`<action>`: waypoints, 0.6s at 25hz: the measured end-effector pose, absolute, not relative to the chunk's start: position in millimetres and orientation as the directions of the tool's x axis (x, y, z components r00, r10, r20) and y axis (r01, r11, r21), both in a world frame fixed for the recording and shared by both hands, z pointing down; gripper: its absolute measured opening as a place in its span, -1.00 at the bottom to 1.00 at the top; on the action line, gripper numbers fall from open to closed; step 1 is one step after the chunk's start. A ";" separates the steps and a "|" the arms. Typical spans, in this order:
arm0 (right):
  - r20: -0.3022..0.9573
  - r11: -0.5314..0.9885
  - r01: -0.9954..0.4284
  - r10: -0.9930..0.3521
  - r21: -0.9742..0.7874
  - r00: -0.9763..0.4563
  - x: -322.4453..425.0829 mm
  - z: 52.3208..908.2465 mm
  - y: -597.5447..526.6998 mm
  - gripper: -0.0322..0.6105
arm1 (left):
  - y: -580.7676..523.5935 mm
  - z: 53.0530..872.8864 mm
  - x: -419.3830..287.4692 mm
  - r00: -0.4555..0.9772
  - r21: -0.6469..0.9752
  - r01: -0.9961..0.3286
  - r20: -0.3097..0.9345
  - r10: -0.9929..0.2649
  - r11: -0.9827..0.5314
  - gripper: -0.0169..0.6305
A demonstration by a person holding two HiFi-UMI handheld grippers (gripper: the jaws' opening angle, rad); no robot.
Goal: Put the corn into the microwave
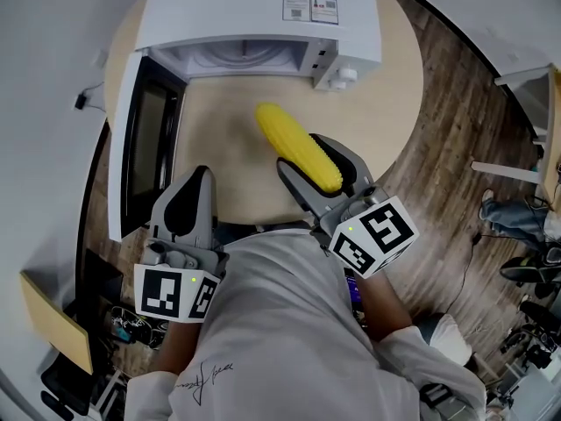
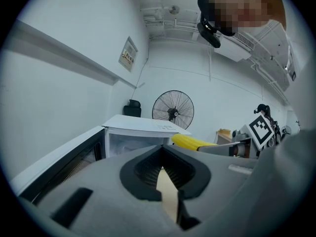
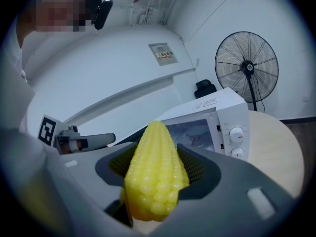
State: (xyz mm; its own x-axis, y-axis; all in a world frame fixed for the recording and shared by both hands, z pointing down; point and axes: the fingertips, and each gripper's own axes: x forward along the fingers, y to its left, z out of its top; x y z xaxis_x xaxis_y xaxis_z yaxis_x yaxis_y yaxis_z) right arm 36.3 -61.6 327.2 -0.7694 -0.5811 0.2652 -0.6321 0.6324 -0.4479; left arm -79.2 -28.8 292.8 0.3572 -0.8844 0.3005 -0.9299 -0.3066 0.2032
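Soft, even overhead light fills the room with barely a shadow on the table point(image 1: 399, 103), the corn point(image 3: 155, 174) shows crisp and bright, and both gripper views bow hard at the edges into a dark round rim.

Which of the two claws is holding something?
The right claw, clamped on the yellow corn; the left claw is shut with nothing between its jaws.

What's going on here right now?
A person holds a gripper in each hand. The right gripper has its jaws shut on the corn, over the table in front of the microwave, not yet inside. The microwave door stands open. The left gripper is empty, jaws together, near the door.
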 end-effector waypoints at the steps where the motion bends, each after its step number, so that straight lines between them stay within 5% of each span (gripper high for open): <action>1: 0.266 0.632 -0.630 -0.578 -0.451 -0.771 35.5 328.3 -62.5 -0.08 | -29.3 292.8 -79.9 0.357 0.202 -0.930 0.301 -0.884 -0.307 -0.95; 15: 0.274 0.616 -0.630 -0.577 -0.472 -0.769 19.4 348.7 -80.0 -0.08 | -36.1 292.0 -93.9 0.354 0.193 -0.932 0.313 -0.881 -0.306 -0.95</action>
State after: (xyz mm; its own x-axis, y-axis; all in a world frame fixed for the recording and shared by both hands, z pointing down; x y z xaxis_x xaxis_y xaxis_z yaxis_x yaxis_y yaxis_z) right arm 19.4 -80.0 348.7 -0.7694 -0.5770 0.2740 -0.6302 0.6162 -0.4723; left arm -93.9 -36.1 292.0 0.3539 -0.8814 0.3128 -0.9323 -0.3060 0.1927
